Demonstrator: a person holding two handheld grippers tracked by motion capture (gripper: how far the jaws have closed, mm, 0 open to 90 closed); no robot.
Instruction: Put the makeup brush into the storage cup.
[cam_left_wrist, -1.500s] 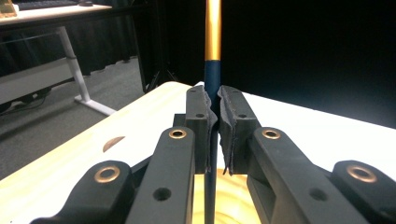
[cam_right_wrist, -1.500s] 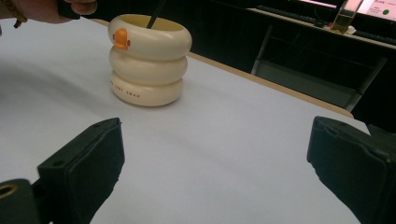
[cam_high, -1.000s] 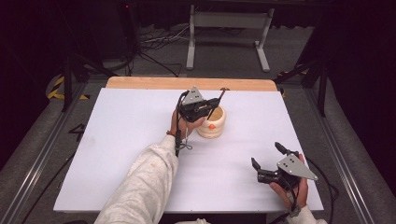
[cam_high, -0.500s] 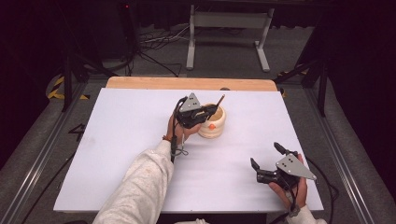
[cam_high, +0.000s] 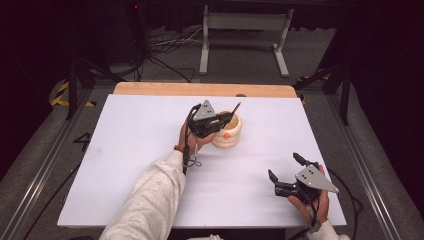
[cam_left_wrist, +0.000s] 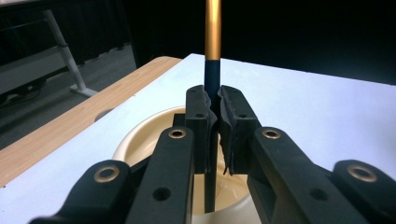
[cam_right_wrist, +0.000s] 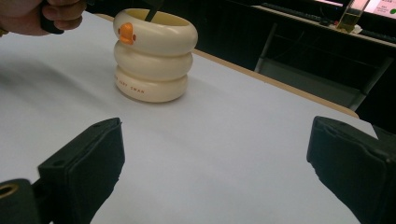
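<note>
the pen (cam_left_wrist: 213, 46) is gripped tight by the left claw (cam_high: 220, 120), just over the cream cup (cam_high: 228, 131). it has been lowered a bit since a moment ago, so it can soon be dropped in. the right claw (cam_high: 285, 170) is held wide open, well apart

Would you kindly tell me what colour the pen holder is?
Cream, with an orange mark; the pen holder shows best in the right gripper view.

High view: we look down and forward over whole table (cam_high: 125, 165) from above near edge. Left gripper view: we sit close over pot (cam_left_wrist: 140, 135) rim, facing far table edge. Right gripper view: low over tabletop, facing pot (cam_right_wrist: 153, 56) from a distance. All share pot (cam_high: 229, 131).
</note>
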